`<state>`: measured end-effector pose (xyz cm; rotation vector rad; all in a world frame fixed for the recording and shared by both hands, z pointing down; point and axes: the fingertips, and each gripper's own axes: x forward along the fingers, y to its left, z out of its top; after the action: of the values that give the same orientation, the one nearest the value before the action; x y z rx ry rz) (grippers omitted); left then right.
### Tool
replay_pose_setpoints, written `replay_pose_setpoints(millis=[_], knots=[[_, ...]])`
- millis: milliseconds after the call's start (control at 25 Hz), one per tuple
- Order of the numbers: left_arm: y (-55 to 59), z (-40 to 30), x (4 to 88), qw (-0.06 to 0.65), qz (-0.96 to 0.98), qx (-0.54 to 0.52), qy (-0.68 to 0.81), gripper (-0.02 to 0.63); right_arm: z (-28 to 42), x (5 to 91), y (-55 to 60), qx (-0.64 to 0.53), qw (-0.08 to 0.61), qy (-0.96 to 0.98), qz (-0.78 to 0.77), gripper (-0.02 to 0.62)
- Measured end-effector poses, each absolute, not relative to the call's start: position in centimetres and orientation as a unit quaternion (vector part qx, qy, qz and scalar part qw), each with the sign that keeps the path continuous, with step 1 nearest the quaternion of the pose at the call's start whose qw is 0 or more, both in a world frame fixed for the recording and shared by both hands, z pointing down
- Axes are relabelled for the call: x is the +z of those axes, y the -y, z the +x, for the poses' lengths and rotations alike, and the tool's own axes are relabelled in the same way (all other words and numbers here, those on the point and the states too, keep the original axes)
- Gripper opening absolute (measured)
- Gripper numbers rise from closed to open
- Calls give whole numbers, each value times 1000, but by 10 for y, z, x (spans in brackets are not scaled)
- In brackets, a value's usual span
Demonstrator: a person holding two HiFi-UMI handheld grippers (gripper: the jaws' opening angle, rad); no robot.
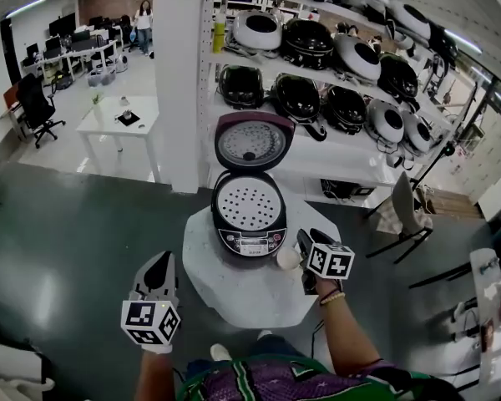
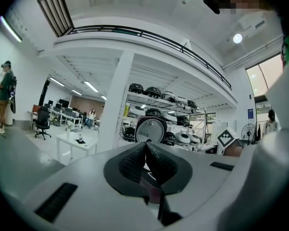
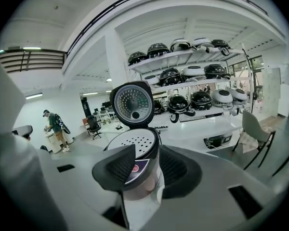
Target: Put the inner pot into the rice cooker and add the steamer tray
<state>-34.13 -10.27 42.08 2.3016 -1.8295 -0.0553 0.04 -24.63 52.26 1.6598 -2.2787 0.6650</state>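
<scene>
The dark maroon rice cooker [image 1: 249,224] stands open on the round white table [image 1: 259,295], its lid [image 1: 252,143] upright. A white perforated steamer tray [image 1: 247,203] lies in its mouth and also shows in the right gripper view as the steamer tray [image 3: 135,141]. My right gripper [image 1: 299,249] hangs at the cooker's front right, shut on a small pale translucent cup [image 1: 288,258]. In its own view the right gripper [image 3: 144,165] holds that cup [image 3: 145,186] in front of the cooker [image 3: 143,154]. My left gripper [image 1: 159,261] is off the table's left, over the floor. In its own view the left gripper [image 2: 145,146] is shut and empty.
White shelves [image 1: 334,153] with several more rice cookers stand behind the table. A white pillar [image 1: 177,73] rises at the left of the shelves. A small white table [image 1: 117,119] and a chair [image 1: 405,207] stand on the dark floor nearby. People stand far off.
</scene>
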Motion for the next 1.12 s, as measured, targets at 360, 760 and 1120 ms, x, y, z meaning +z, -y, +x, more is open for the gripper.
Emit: replay_pose_setpoints(millis=[360, 760, 1120], knots=[[70, -325, 413, 82, 778, -11, 622, 21, 11, 481, 192, 165, 107, 807, 557, 147], [-5, -253, 389, 57, 779, -8, 625, 22, 76, 420, 85, 94, 39, 837, 538, 129], [-96, -170, 360, 13, 794, -34, 607, 21, 125, 383, -30, 60, -21, 852, 520, 107]])
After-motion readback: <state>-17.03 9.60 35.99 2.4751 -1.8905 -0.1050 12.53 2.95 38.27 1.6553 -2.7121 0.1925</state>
